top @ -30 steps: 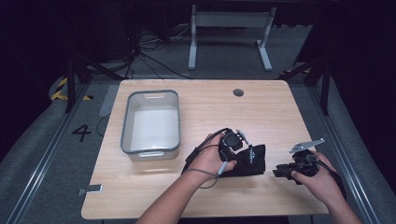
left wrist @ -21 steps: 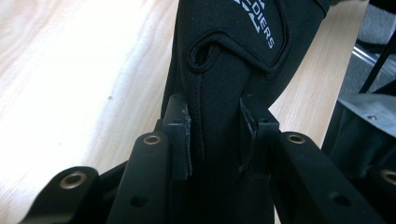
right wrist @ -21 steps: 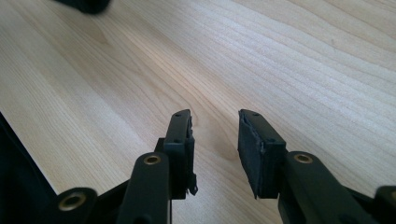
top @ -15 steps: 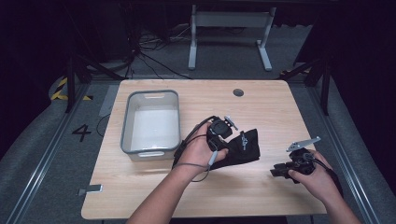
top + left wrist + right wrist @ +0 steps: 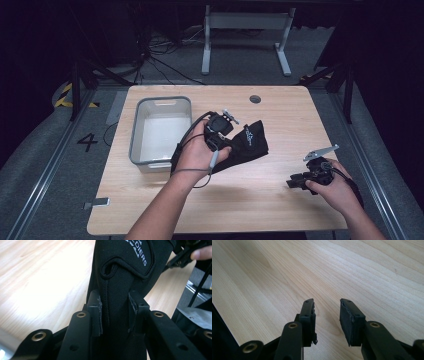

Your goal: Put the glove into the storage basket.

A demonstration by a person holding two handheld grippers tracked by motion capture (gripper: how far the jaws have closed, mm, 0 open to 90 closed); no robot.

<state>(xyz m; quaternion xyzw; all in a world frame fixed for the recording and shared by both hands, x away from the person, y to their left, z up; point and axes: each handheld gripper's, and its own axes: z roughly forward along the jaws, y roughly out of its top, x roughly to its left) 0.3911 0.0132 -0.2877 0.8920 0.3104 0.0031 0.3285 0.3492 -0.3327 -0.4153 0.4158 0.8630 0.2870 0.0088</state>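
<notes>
A black neoprene cloth piece [image 5: 247,142] with white lettering hangs from my left gripper [image 5: 231,137], lifted off the wooden table [image 5: 250,210] just right of the grey bin [image 5: 135,135]. In the left gripper view the pads [image 5: 96,308] press on a fold of the cloth [image 5: 125,267], which drapes away ahead of my left gripper [image 5: 115,296]. My right gripper [image 5: 295,181] is held low over the table's right side, open. Its jaws have just been opening a little, and in the right gripper view nothing but bare wood lies between them at my right gripper [image 5: 327,302].
The grey bin is white inside and looks empty. A round cable hole [image 5: 255,99] sits near the table's far edge. A small metal clip [image 5: 97,202] sticks out at the front left edge. Dark floor and a desk frame [image 5: 245,30] lie beyond.
My left hand has risen and moved left toward the bin, taking the black cloth up off the table. The right hand has stayed in place.
</notes>
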